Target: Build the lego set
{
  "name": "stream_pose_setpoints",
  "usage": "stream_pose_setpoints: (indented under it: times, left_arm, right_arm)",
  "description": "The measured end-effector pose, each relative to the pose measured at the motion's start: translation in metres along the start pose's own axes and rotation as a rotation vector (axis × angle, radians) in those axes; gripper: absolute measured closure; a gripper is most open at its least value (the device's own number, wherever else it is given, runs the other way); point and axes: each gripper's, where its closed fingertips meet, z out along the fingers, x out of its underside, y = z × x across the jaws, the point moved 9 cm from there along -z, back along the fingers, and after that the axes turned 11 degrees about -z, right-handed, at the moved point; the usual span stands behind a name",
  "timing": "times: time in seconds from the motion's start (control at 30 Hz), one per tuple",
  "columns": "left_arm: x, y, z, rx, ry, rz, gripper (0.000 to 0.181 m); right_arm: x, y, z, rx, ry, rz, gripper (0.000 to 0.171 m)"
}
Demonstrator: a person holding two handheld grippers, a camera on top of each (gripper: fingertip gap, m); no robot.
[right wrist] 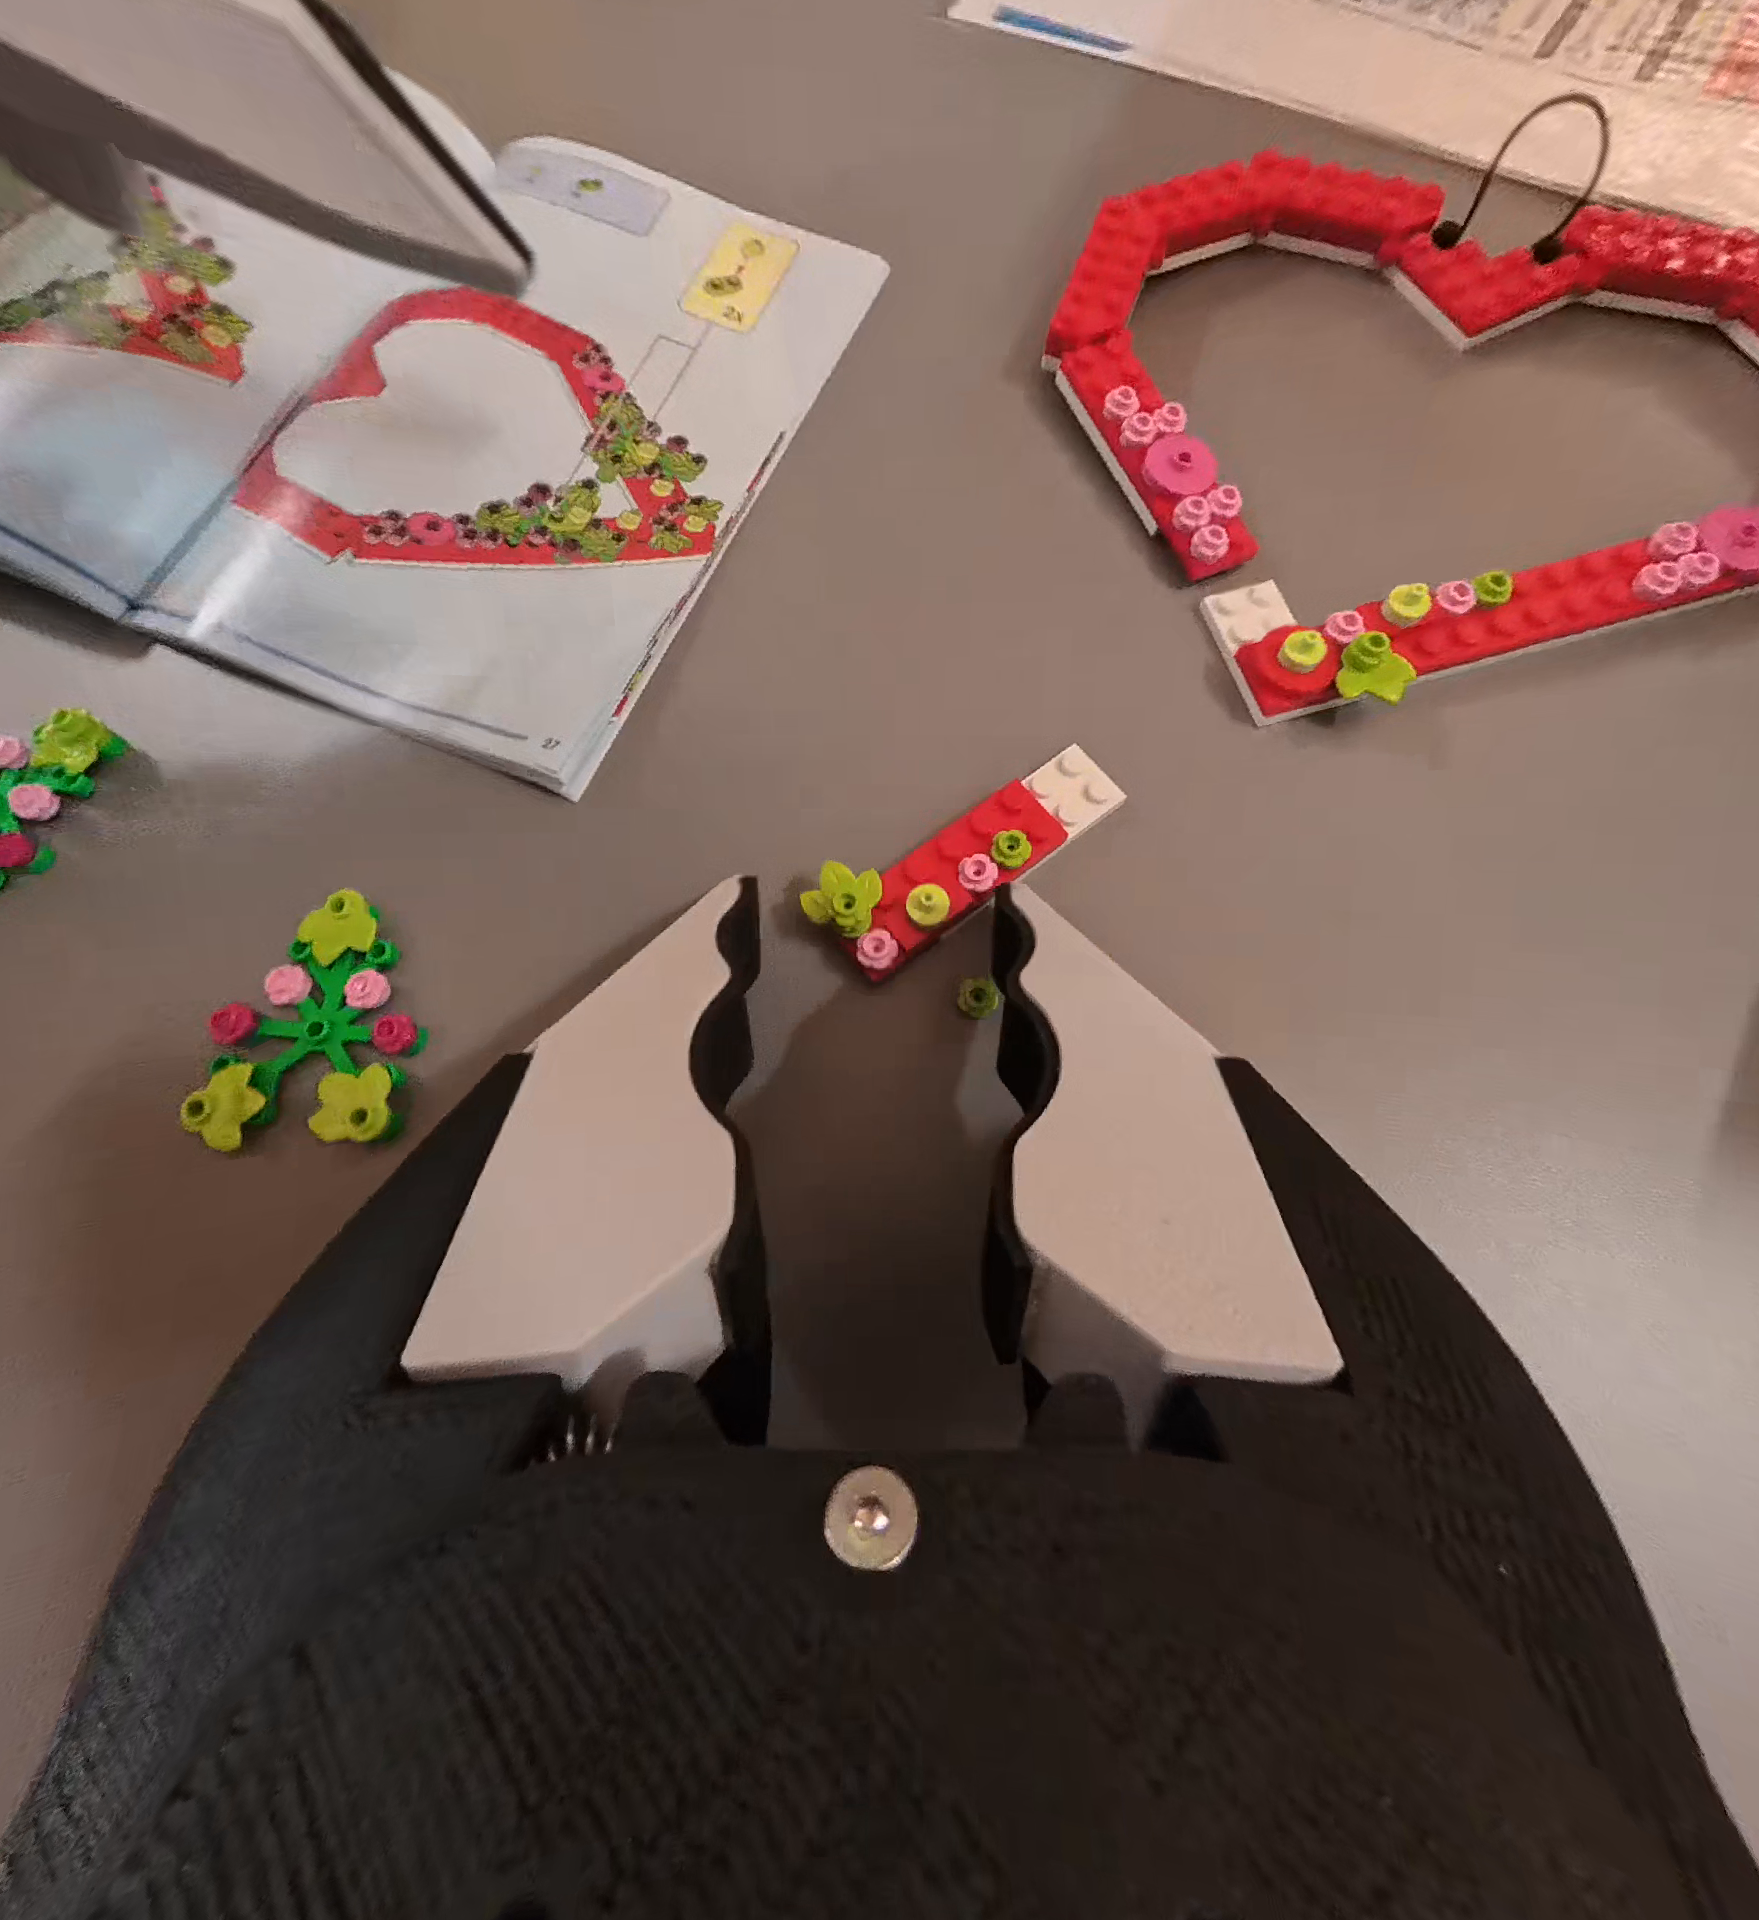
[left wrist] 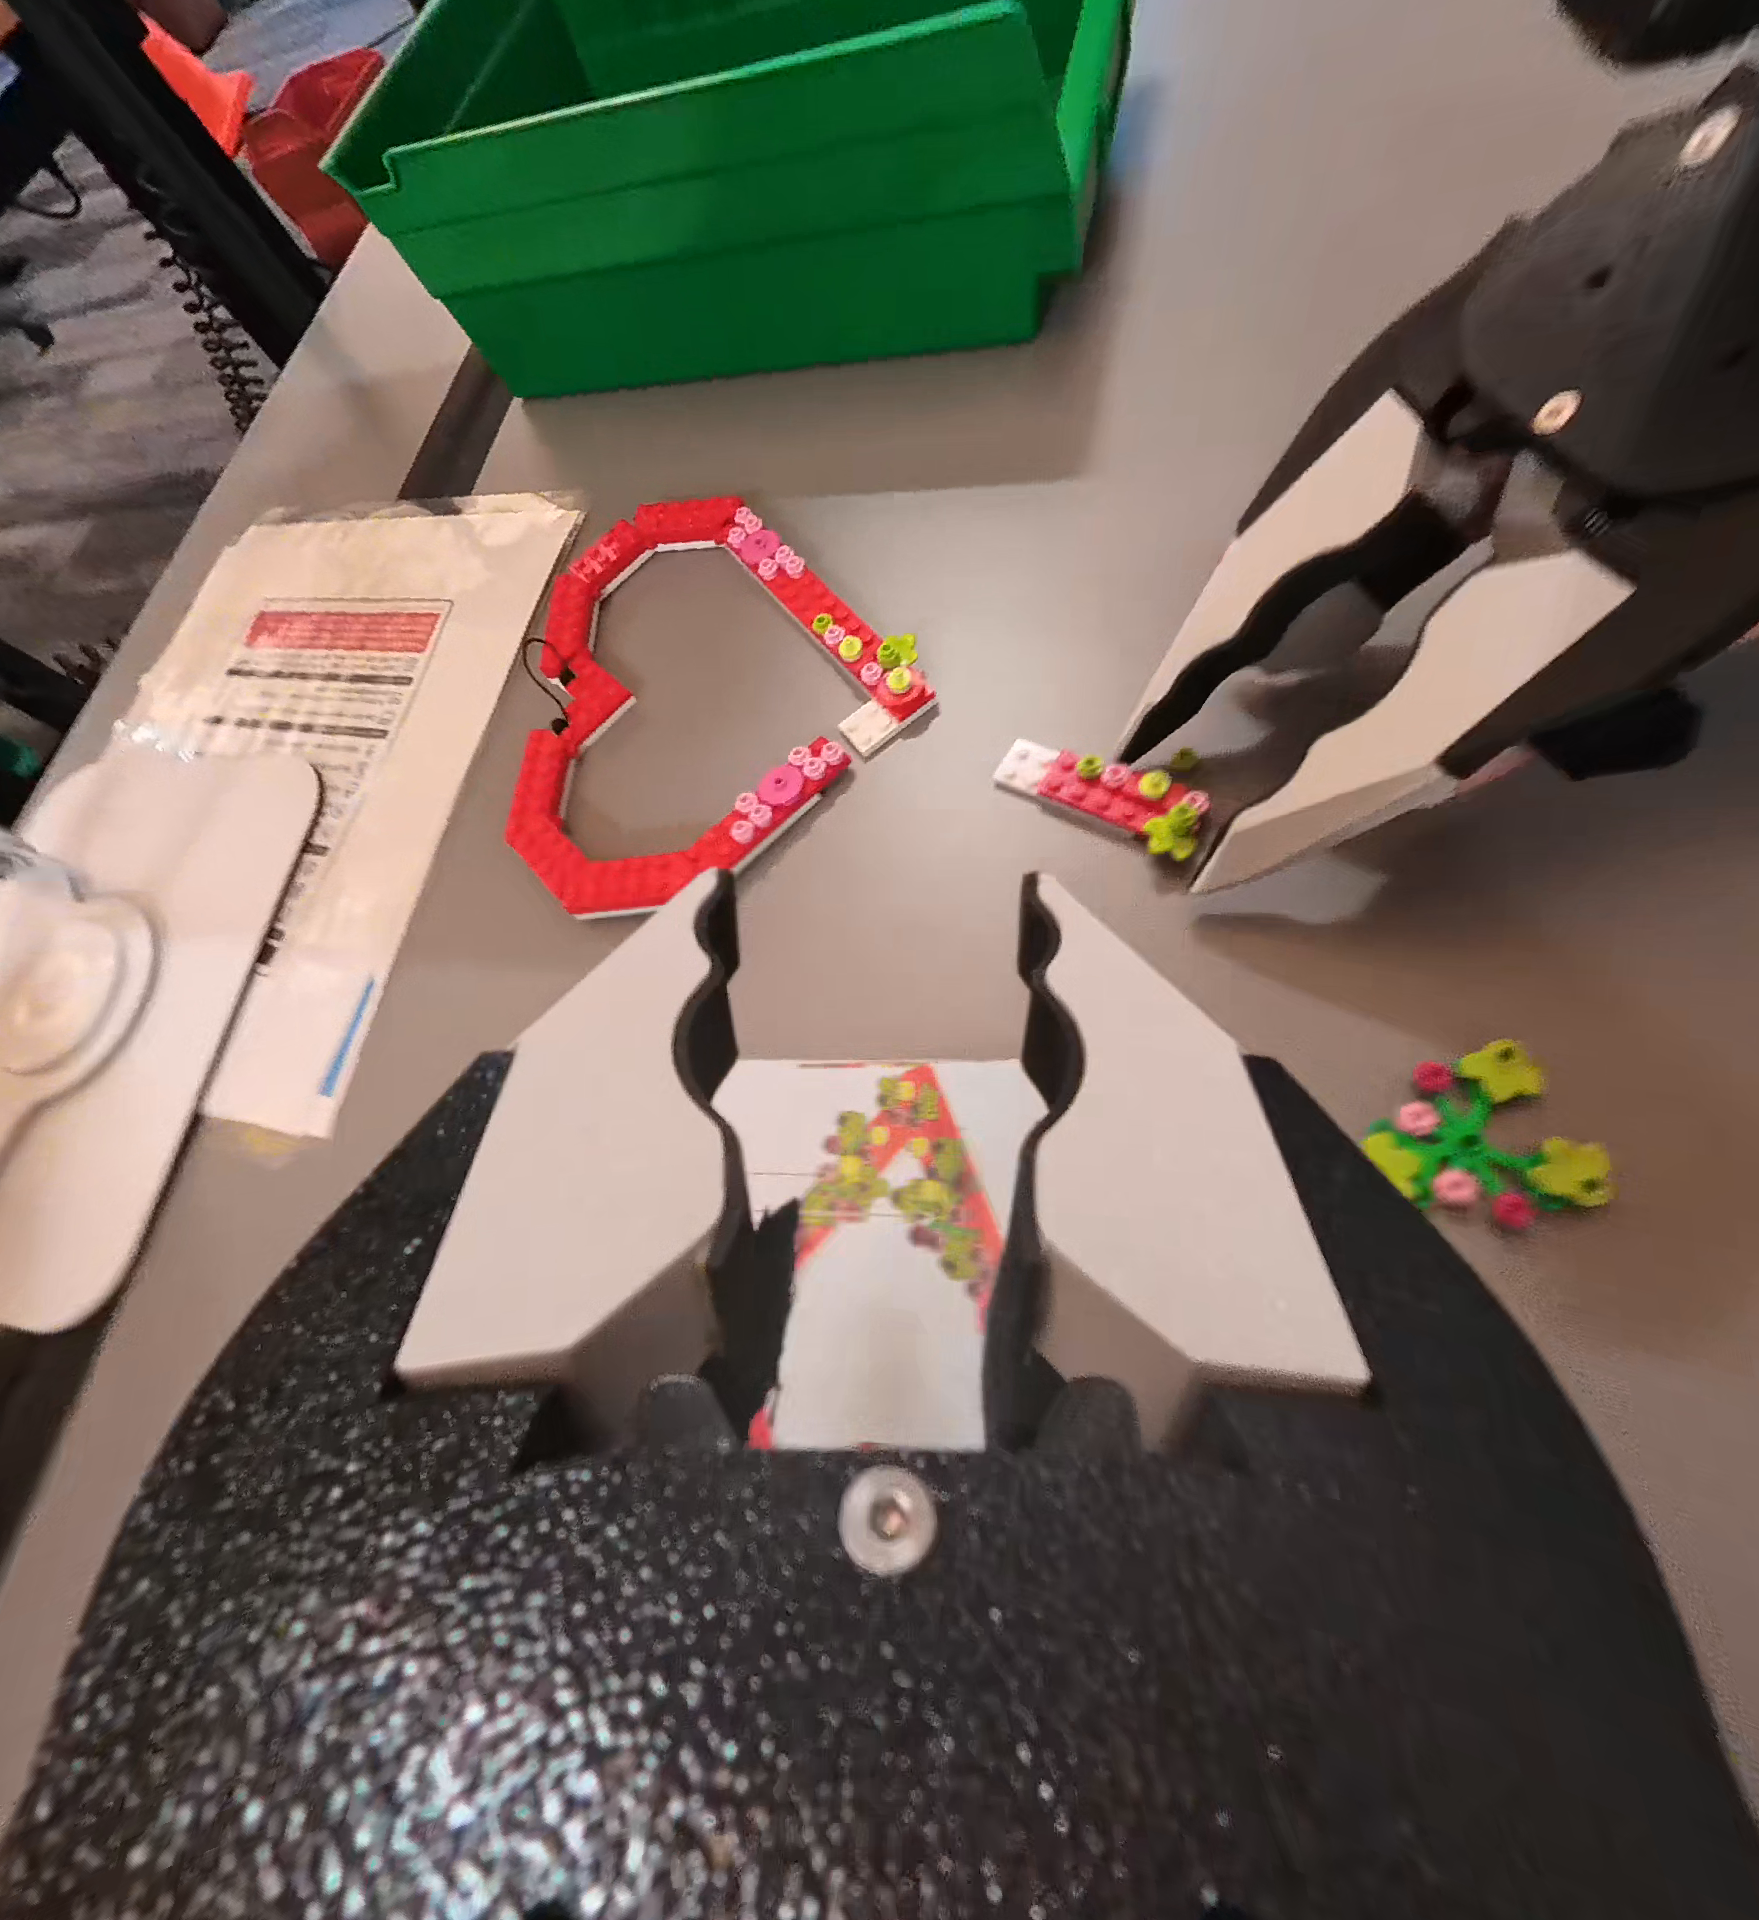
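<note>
A red lego heart frame (left wrist: 584,748) with pink and lime flowers lies on the grey table, open at its tip; it also shows in the right wrist view (right wrist: 1270,208). A short red segment (right wrist: 958,873) with a white end plate and small flowers lies apart from it, also seen in the left wrist view (left wrist: 1093,790). My right gripper (right wrist: 875,894) is open, its fingertips on either side of the segment's near end. A loose green stud (right wrist: 977,997) lies between its fingers. My left gripper (left wrist: 877,894) is open and empty over the instruction booklet (left wrist: 875,1164).
Two green flower clusters (right wrist: 314,1023) (right wrist: 2,810) lie left of the right gripper; one shows in the left wrist view (left wrist: 1488,1138). The open booklet (right wrist: 439,468) lies at far left. A green bin (left wrist: 729,187) stands behind the heart. A plastic bag (left wrist: 335,727) and white card (left wrist: 127,1039) lie left.
</note>
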Motion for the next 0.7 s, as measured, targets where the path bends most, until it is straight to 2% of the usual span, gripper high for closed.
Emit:
stream_pose_setpoints:
  times: [0.23, 0.5, 0.7]
  left_arm:
    - [-0.003, 0.024, 0.042, 0.047, 0.143, 0.285, 0.132]
    - [-0.003, 0.045, 0.090, 0.244, 0.192, 0.348, 0.131]
    - [-0.003, 0.055, 0.107, 0.289, 0.238, 0.432, 0.135]
  right_arm:
    - [-0.006, -0.002, 0.010, 0.035, 0.042, 0.053, 0.130]
    - [-0.015, -0.014, 0.018, 0.007, 0.111, 0.011, 0.139]
    - [-0.016, -0.004, 0.012, -0.006, 0.172, -0.063, 0.140]
